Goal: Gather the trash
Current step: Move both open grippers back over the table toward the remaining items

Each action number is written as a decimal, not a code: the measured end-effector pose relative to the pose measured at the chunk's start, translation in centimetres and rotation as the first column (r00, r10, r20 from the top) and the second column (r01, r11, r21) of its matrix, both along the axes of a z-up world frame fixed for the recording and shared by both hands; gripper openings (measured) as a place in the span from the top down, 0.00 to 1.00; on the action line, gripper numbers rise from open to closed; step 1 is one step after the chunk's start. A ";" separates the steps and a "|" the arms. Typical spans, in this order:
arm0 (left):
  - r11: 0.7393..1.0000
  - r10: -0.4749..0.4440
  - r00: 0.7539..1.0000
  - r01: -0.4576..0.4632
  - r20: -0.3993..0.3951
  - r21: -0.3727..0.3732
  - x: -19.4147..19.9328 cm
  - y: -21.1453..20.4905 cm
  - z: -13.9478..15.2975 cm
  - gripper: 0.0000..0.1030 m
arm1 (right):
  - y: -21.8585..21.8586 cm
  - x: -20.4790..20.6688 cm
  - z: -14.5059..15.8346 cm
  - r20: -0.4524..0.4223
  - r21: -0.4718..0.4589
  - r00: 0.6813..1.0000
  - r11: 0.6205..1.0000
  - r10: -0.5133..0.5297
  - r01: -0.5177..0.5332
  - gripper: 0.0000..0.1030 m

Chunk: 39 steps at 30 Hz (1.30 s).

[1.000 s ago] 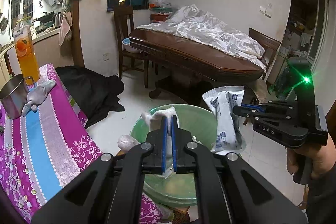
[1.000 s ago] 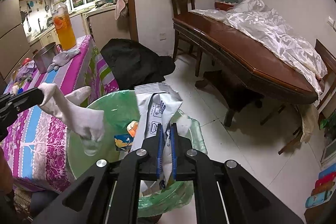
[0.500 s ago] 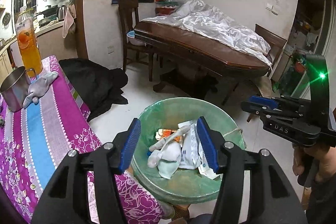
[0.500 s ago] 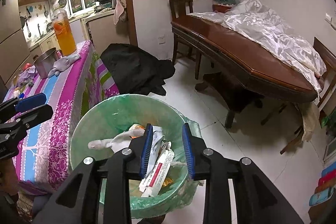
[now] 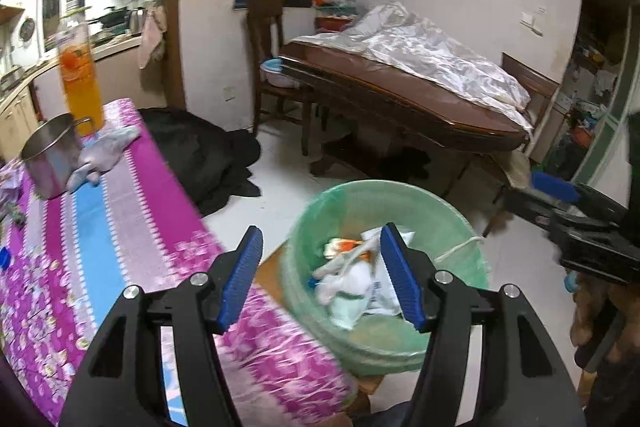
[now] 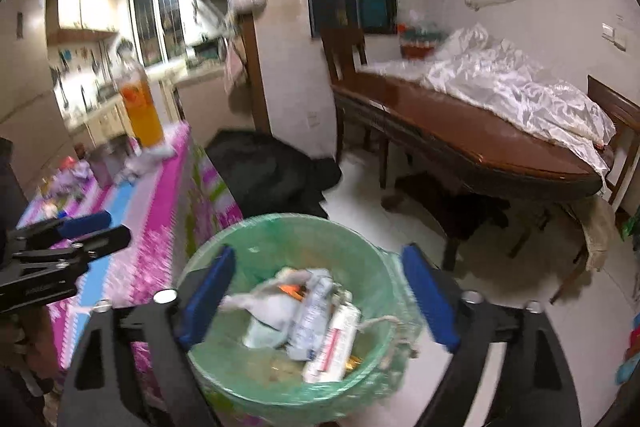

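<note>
Left wrist view: the left hand-held gripper [image 5: 320, 271] fills the near edge, its two blue-padded fingers [image 5: 240, 277] spread apart and still opening, with nothing pinched between them. Just beyond and slightly right of them stands a green trash bin [image 5: 460, 227] lined with a thin green bag. The trash [image 5: 356, 279] lies inside it: white crumpled cloth, a white printed packet and an orange scrap, heaped together. To the left of the bin, a worktop [image 5: 120, 219] wears a pink, blue and white flowered cloth. At its far end stand a steel mug [image 5: 52, 159], a grey rag [image 5: 104, 155] beside it, and a tall bottle of orange drink [image 5: 80, 83] behind them. At the right edge, the right hand-held gripper [image 5: 560, 195] reaches in, a hand [image 5: 592, 319] beneath it.

Right wrist view: the right hand-held gripper [image 6: 316, 303] hangs above the same bin [image 6: 280, 227], its fingers spread wide and opening, holding nothing. The trash [image 6: 304, 311] shows between them, down in the bin. The left hand-held gripper [image 6: 96, 227] pokes in from the left, over the worktop [image 6: 160, 195].

Farther off, a black bundle [image 5: 200, 155] lies on the white floor [image 5: 280, 167]. Beyond it stands a dark wooden table [image 5: 400, 99] with a crumpled white sheet [image 5: 432, 55] on top and a wooden chair [image 5: 268, 47] on its left.
</note>
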State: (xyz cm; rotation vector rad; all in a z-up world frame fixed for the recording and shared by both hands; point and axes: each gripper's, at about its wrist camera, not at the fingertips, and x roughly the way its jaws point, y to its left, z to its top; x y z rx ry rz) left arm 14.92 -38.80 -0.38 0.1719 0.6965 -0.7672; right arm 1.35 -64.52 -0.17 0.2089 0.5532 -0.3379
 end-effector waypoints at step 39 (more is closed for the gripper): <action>0.738 0.651 0.752 -0.659 0.103 0.146 10.6 40.9 -1.7 0.34 | 34.0 15.9 0.4 0.059 0.001 0.832 0.834 0.551 -0.552 0.08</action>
